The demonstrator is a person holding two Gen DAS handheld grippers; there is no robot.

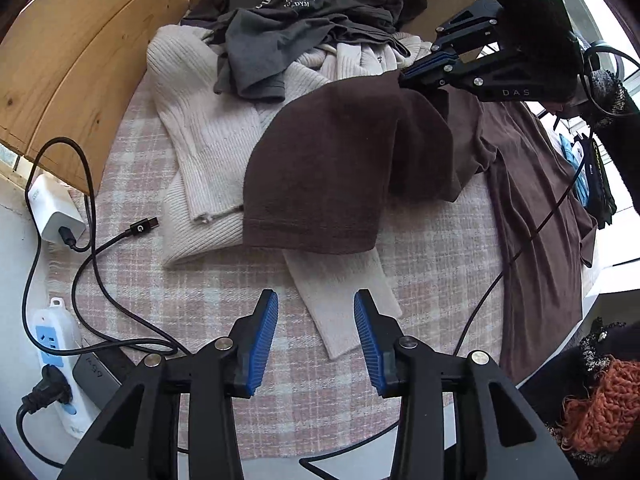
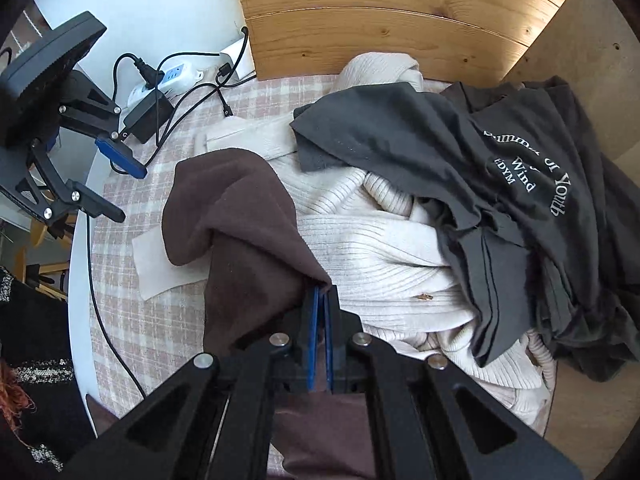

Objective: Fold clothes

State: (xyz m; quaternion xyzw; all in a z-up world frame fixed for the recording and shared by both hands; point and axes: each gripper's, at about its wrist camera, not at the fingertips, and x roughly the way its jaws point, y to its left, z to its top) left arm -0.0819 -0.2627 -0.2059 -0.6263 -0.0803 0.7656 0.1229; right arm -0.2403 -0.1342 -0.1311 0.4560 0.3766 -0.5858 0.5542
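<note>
A brown garment point(image 1: 328, 168) lies partly folded over on the pink checked cloth, draped across a cream ribbed sweater point(image 1: 204, 148). My right gripper point(image 2: 322, 292) is shut on an edge of the brown garment point(image 2: 240, 232), lifting it; the left wrist view shows the same right gripper point(image 1: 416, 74) pinching the fabric at the far right. My left gripper point(image 1: 316, 312) hovers open above a cream sleeve point(image 1: 340, 292), holding nothing, and it shows as the left gripper point(image 2: 120, 184) at the left of the right wrist view. A dark grey printed T-shirt point(image 2: 500, 152) lies heaped on the sweater.
A white power strip point(image 1: 56, 356), a charger point(image 1: 52, 208) and black cables point(image 1: 100, 280) lie at the table's left edge. A wooden panel point(image 2: 380, 12) stands behind the clothes. A person's dark sleeve and orange knit point(image 1: 600, 396) are at the lower right.
</note>
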